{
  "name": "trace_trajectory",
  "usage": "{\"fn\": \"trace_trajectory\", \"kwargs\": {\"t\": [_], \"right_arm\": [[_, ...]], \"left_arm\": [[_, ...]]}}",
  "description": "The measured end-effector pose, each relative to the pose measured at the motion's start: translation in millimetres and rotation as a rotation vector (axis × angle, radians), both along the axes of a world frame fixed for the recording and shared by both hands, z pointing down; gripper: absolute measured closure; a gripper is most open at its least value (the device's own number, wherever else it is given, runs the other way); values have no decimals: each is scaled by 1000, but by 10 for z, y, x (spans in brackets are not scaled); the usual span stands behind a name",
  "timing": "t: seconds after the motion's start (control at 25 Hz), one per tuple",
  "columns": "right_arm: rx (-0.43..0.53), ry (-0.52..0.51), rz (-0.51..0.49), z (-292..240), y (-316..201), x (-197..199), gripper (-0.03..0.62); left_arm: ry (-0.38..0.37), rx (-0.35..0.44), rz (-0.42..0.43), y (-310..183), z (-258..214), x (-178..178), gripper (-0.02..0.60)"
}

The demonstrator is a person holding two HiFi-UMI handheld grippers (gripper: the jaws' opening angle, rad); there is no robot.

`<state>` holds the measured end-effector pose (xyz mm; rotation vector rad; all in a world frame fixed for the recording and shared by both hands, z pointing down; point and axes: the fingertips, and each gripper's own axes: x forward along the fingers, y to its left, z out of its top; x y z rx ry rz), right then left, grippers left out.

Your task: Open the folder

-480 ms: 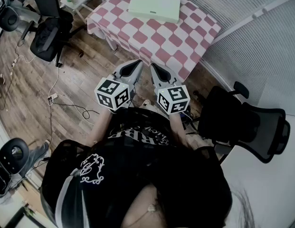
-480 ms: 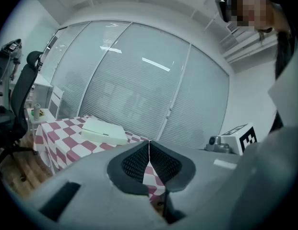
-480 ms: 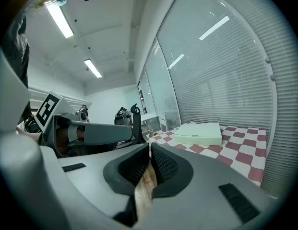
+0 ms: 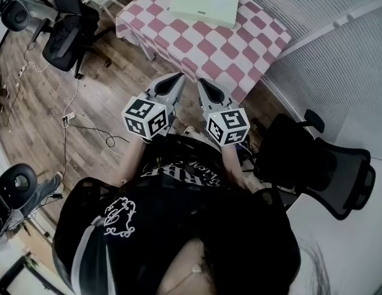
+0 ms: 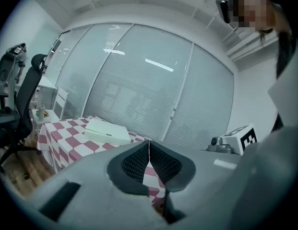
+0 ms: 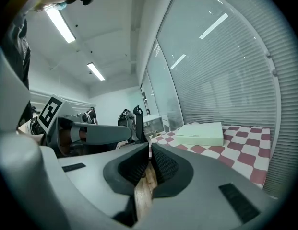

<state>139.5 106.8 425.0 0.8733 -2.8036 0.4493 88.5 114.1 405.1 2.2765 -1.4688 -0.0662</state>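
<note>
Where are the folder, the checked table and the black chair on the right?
folder (image 4: 204,3), head view, middle of its pale cover.
checked table (image 4: 230,51), head view, bare cloth near the front edge.
black chair (image 4: 286,149), head view, its seat.

Folder (image 4: 204,3) shifted up-frame (only slightly).

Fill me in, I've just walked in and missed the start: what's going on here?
A person faces a table with a checked cloth, holding a two-jaw gripper in each hand. The left gripper and the right gripper are both shut and empty, aimed toward the table but short of it. A pale folder lies closed on the cloth, untouched, so the opening has not begun.
</note>
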Motion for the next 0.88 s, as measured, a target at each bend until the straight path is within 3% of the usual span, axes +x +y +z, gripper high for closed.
{"fn": "trace_trajectory", "kwargs": {"t": [0.44,0.68,0.88], "right_arm": [[-39,1,-42,130,-204,-10,572],[-54,21,-17,236,-426,-139,572],[-64,40,25,293,-877,-366,572]], "left_arm": [[-18,-26,-85,-140,92,-222,565],[-32,-43,-44,-371,220,-349,565],[-11,-50,-19,-902,281,-650,565]]}}
